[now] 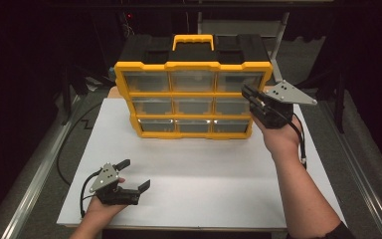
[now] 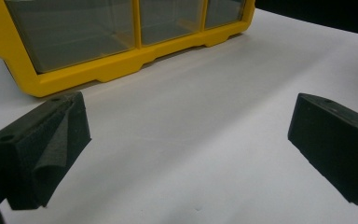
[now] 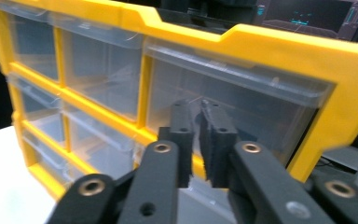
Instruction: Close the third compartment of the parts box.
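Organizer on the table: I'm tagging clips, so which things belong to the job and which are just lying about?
In the job:
organizer
top right drawer
right claw

Just about:
left claw
white board

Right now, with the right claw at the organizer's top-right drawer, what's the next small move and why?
Probably ease the right claw forward and close it on the top-right drawer's front lip. Its jaws are nearly together, aimed at that clear drawer, seemingly not gripping yet. The left claw sits open on the white table, idle.
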